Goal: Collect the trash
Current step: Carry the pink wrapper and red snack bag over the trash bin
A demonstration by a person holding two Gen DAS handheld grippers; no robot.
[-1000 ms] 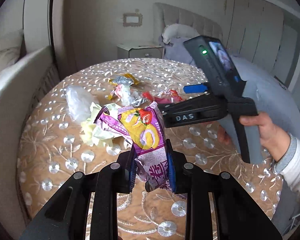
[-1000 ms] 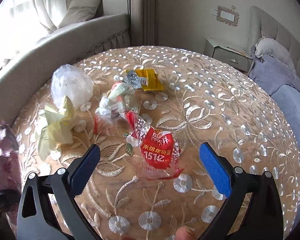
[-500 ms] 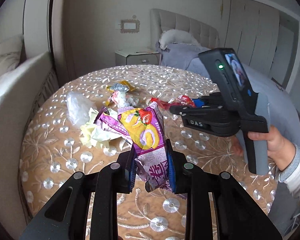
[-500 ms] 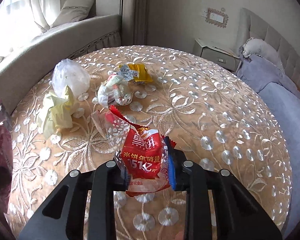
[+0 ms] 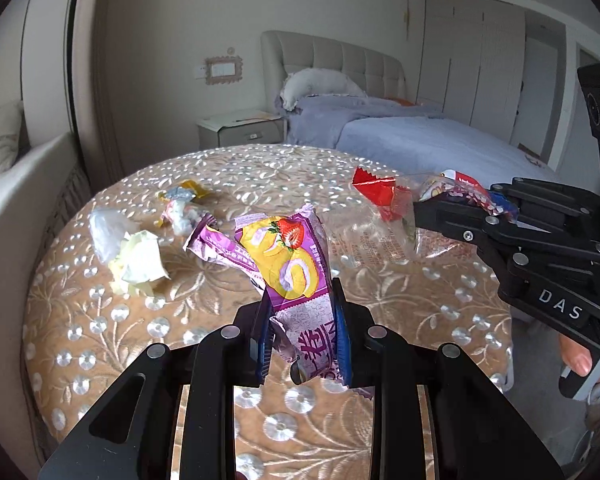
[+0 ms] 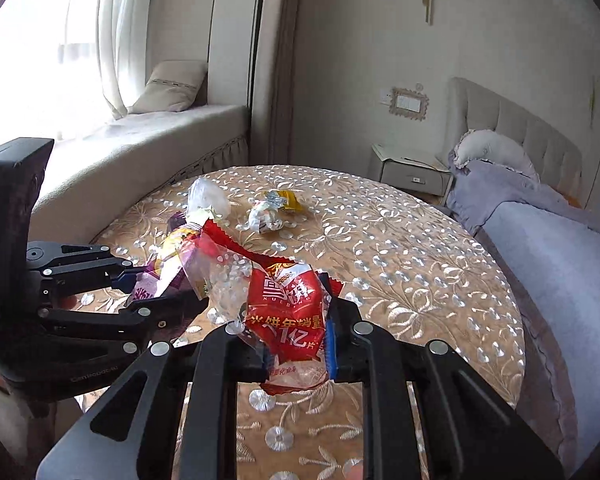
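Both wrappers are up off the table (image 5: pixel 400 292): left gripper (image 5: pixel 302 328) pinching the purple wrapper (image 5: pixel 288 264), right gripper (image 6: pixel 296 344) pinching the red one (image 6: pixel 288 308). Firm squeeze and level carry should prevent slipping.

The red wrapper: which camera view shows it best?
The right wrist view: the red wrapper fills the centre, clamped in the right tongs, its print facing the lens. The left wrist view catches it only side-on at the right edge, mostly its clear part and a red end, with the right tongs covering the rest.
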